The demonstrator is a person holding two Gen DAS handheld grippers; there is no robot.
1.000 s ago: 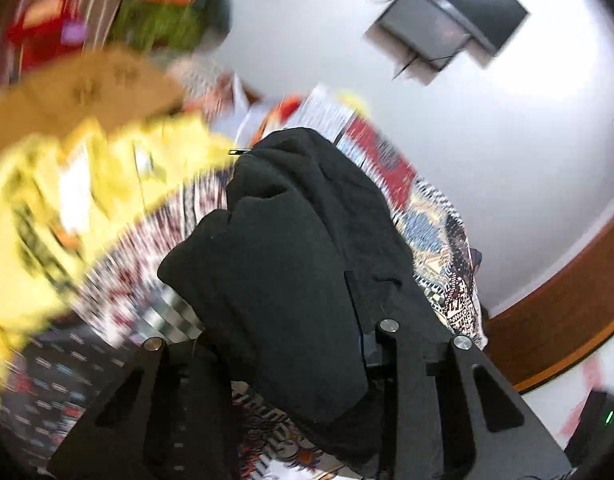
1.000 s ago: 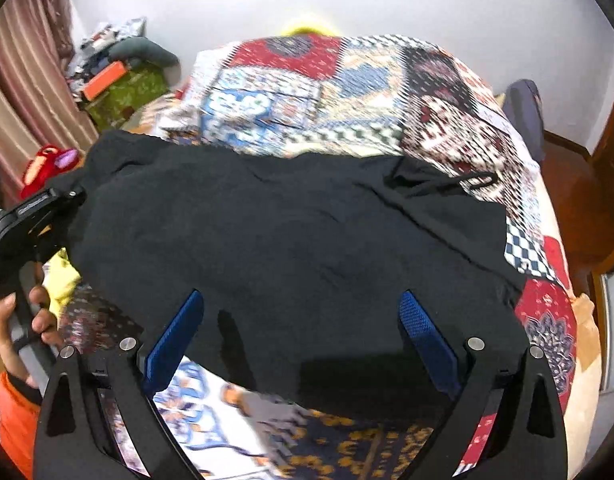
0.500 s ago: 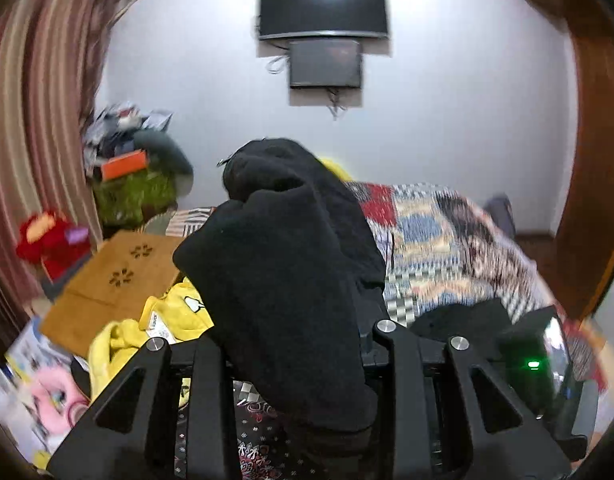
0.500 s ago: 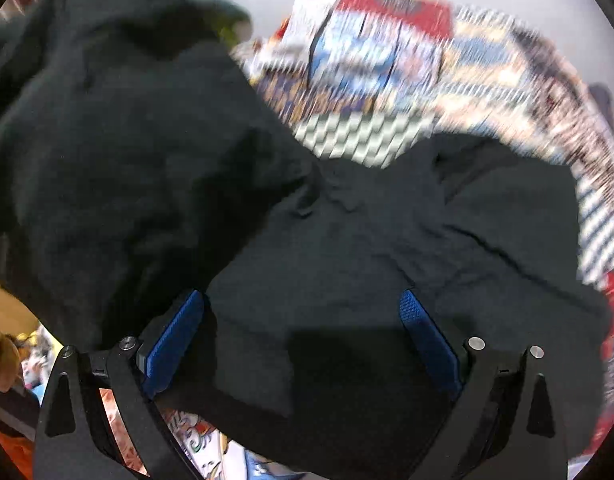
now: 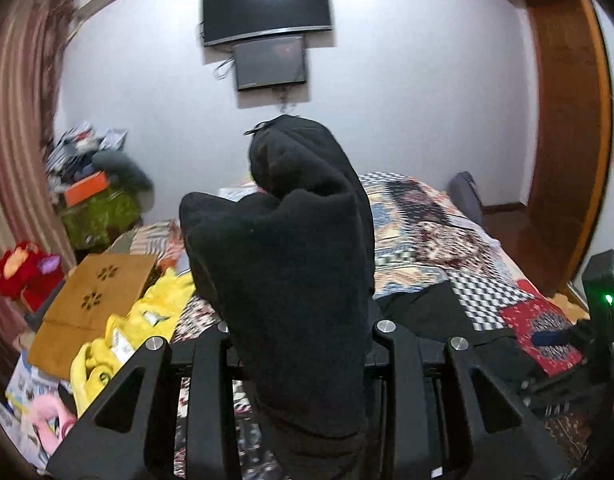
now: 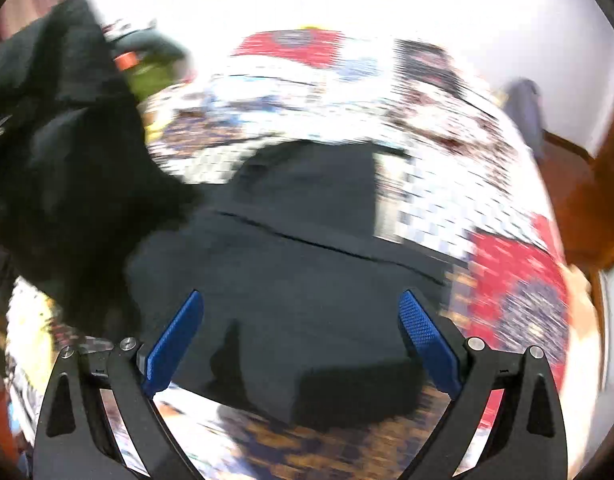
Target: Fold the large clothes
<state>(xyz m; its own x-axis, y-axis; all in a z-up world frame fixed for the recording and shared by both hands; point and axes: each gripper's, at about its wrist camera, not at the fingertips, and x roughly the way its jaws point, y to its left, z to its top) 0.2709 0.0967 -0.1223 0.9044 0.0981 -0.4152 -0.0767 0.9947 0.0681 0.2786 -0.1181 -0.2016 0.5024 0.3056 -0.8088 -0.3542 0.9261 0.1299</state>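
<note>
A large black garment (image 5: 291, 264) fills the middle of the left wrist view, bunched up and lifted above the bed. My left gripper (image 5: 303, 332) is shut on it, the cloth hiding both fingertips. In the right wrist view the rest of the black garment (image 6: 307, 264) lies spread on the patterned bedspread (image 6: 519, 280), and its raised part (image 6: 59, 152) hangs at the left. My right gripper (image 6: 301, 336) hovers over the flat cloth, its blue pads (image 6: 427, 340) wide apart and open, gripping nothing.
A patchwork bedspread (image 5: 435, 240) covers the bed. Yellow clothing (image 5: 147, 320), a brown cardboard sheet (image 5: 95, 300) and toys lie at the left. A television (image 5: 267, 4) hangs on the far wall. A wooden wardrobe (image 5: 563, 140) stands at the right.
My left gripper has rolled upright and risen with the black cloth. The right gripper has swept across the garment; more of the cloth now lies flat under it.
</note>
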